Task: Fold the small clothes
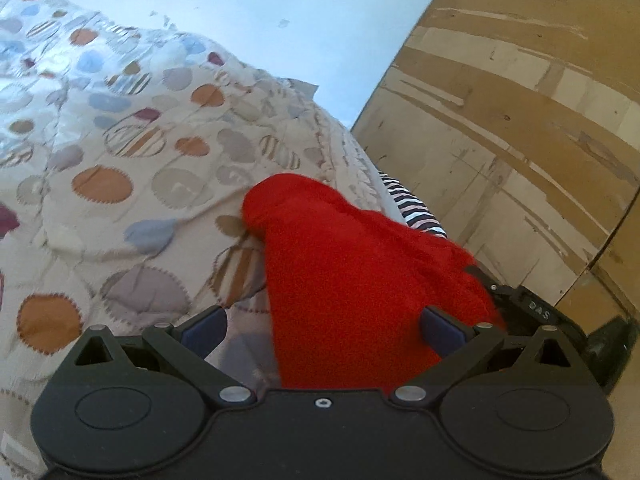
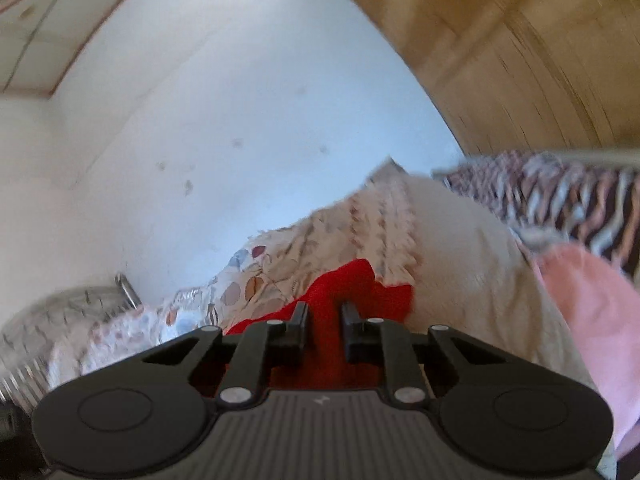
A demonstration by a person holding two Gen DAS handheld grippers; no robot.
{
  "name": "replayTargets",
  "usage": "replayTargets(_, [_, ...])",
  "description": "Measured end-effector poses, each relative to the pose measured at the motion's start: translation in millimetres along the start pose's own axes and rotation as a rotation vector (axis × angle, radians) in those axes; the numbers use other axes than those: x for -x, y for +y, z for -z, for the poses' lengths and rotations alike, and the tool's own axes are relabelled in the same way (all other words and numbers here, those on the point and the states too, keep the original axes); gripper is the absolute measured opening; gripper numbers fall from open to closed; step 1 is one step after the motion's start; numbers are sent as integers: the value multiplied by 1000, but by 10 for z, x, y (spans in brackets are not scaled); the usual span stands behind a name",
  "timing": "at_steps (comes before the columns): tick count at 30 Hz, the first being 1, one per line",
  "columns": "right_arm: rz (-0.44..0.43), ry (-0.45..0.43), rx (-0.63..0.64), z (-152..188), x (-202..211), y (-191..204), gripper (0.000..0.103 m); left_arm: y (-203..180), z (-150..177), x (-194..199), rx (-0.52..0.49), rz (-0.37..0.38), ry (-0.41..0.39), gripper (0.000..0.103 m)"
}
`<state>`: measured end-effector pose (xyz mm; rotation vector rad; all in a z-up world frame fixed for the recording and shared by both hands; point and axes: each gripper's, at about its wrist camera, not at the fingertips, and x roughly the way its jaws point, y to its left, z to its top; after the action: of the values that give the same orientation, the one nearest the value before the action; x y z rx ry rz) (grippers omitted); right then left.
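We find the left claw (image 1: 324, 328) spread wide around the red cloth (image 1: 352, 272) lying on the quilt (image 1: 120, 152); the right claw (image 2: 324, 320) pinches that cloth narrowly.

red garment (image 1: 352, 280): fuzzy fleece | quilt (image 1: 120, 152): stitched matt cloth | wardrobe (image 1: 520, 100): worn wood

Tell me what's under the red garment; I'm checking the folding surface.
The red garment lies on a spotted quilt, with a striped cloth peeking out behind it. Whatever lies directly beneath the red fabric is covered.
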<state>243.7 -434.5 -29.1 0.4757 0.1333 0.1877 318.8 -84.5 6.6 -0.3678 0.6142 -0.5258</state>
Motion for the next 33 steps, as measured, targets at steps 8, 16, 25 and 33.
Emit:
replayTargets(8, [55,-8,53,-17,-59,83,19,47,24,37,9,3,-4,102])
replayTargets(16, [-42,58,-256,13,-55,-472,72,22,-34,23,0,61,-12,102])
replayTargets(25, [-96,171,-346,-103,-505,-624,86,-21,-198,-310,-61,83,61,102])
replayTargets(33, [-66,218,-282,136,-588,-586,68,125,-62,-541,-28,108,183,102])
